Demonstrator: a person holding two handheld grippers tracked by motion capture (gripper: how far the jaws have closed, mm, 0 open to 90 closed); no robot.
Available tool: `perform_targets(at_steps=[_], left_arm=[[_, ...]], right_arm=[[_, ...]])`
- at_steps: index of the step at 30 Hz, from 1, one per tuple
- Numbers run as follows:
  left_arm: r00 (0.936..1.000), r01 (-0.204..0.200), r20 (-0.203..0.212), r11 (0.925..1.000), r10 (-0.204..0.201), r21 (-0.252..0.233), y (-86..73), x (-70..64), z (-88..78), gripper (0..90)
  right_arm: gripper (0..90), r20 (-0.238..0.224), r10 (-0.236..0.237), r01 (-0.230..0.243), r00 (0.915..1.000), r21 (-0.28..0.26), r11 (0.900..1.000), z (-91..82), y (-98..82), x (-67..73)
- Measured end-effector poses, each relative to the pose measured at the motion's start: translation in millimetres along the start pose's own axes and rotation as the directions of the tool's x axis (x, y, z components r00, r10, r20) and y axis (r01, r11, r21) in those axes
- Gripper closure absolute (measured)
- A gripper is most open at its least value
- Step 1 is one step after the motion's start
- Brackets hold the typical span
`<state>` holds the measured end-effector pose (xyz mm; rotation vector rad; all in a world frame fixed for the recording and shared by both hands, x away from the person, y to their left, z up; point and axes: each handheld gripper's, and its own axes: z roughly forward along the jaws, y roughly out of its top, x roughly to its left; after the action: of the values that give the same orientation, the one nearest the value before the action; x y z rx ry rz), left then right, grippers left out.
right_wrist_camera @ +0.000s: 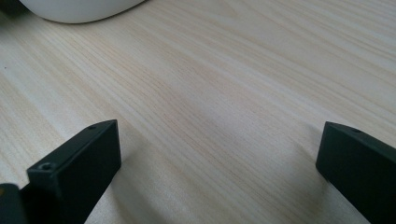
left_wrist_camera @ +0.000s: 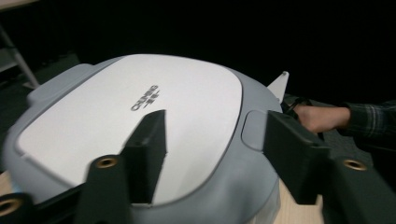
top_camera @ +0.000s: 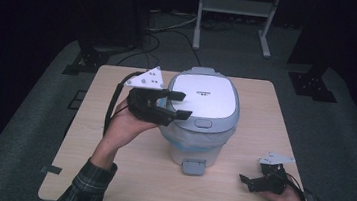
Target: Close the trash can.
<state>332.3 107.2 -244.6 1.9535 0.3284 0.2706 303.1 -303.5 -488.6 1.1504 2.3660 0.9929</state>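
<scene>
— On the wooden table (top_camera: pixel 108 173), what sits in the middle?

— A rice cooker (top_camera: pixel 202 118) with a white lid panel and a grey rim. Its lid is down, and a small grey latch sticks out at the front near the base.

— Where is the left gripper (top_camera: pixel 178 105)?

— At the cooker's left side, up at lid height. A hand (top_camera: pixel 124 125) holds it from below, with a plaid sleeve (top_camera: pixel 84 188) coming in at the bottom edge. The grey three-cornered plate (top_camera: pixel 146 78) stands on top of it.

— Are its jaws clamped on anything?

— No. They stand apart with nothing pressed between them. From the left gripper view, one jaw lies over the white lid (left_wrist_camera: pixel 135 116) and the other hangs off the grey rim, close to the lid's button (left_wrist_camera: pixel 254 129). I cannot tell whether either one touches the lid.

— And the right gripper (top_camera: pixel 246 180)?

— Low at the table's near right corner, well apart from the cooker, held in the other hand (top_camera: pixel 290 200). Its jaws are spread wide; the right gripper view has bare wood between them, with the cooker's white base (right_wrist_camera: pixel 79 9) at the top edge.
</scene>
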Motion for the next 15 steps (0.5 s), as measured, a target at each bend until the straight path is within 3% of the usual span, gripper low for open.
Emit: perform_targets(at_steps=[8,15], left_arm=[[0.9957,0.033,-0.087,0.9994,-0.032,0.01,-20.1,-4.3,-22.9,17.0],[0.9845,0.071,-0.162,0.9974,-0.069,0.009,-49.9,-7.3,-36.6,5.2]], right_arm=[[0.0,0.0,0.0,0.0,1.0,0.0,1.0,0.0,0.0,0.0],[0.0,0.0,0.0,0.0,1.0,0.0,1.0,0.0,0.0,0.0]])
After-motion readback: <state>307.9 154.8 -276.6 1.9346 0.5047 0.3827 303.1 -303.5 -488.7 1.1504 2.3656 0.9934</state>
